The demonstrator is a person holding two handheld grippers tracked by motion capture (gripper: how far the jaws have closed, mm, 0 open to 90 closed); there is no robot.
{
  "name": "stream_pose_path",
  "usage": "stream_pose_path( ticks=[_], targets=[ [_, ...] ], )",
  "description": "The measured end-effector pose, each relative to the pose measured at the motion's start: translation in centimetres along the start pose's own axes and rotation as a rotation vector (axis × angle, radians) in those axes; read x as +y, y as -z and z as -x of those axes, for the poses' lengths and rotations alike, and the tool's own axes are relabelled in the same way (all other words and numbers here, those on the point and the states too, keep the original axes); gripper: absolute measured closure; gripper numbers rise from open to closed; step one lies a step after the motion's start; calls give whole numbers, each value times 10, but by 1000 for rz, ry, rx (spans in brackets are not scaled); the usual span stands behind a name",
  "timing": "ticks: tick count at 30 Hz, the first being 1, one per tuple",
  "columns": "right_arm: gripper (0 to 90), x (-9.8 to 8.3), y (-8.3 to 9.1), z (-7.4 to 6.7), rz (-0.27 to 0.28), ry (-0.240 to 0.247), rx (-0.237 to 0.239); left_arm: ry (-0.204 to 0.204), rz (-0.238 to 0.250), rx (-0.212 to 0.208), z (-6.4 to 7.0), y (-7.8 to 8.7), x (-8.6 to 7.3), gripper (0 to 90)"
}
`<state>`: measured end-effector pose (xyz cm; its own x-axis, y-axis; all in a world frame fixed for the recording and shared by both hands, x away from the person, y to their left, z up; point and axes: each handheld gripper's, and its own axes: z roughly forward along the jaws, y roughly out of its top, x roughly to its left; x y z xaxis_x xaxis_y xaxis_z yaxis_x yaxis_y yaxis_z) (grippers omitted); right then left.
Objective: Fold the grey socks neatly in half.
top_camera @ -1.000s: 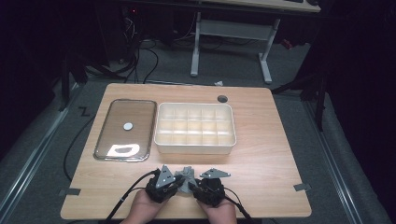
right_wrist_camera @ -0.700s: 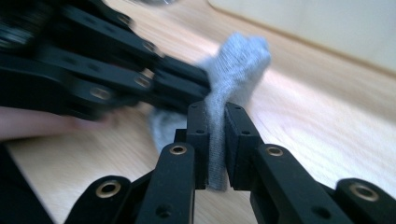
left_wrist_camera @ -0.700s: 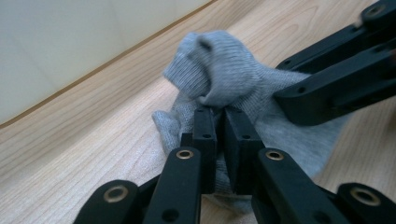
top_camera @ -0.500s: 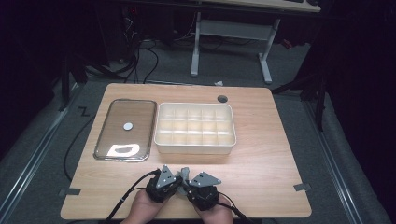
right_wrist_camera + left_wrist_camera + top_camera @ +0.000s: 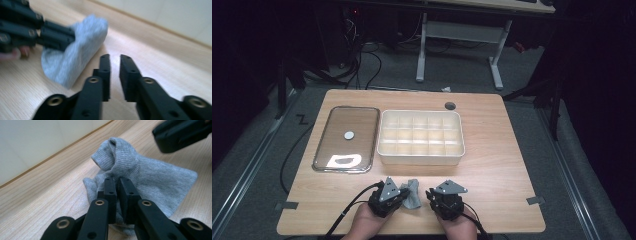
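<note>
We see a grey sock (image 5: 140, 172) lying bunched on the tabletop (image 5: 492, 165) near its front edge, in front of the white compartment tray (image 5: 421, 136). Our left gripper (image 5: 117, 187) pinches a fold of the sock, its jaws pressed together on the cloth. Our right gripper (image 5: 114, 65) hangs just beside the sock, not touching it; its jaws have just been closing, a narrow gap remains, nothing between them.

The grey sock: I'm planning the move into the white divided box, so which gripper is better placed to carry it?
Left. The left gripper is already clamped on the grey sock; the right gripper holds nothing beside it.
</note>
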<state>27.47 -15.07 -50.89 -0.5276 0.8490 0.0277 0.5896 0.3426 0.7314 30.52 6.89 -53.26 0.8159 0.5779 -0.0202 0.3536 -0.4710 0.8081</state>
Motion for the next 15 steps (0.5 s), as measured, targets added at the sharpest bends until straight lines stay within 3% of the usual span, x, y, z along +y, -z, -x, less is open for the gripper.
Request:
stream_pose_path(
  ticks=[1,7,15],
  targets=[
    [860,-3,-6,-2,-22,-2,13,0,0,0,0,0,0,842],
    [866,-1,-18,-16,-35,19,56,-1,1,0,0,0,0,839],
    [900,15,-16,-35,26,61,75,2,1,5,0,0,0,839]
  ],
)
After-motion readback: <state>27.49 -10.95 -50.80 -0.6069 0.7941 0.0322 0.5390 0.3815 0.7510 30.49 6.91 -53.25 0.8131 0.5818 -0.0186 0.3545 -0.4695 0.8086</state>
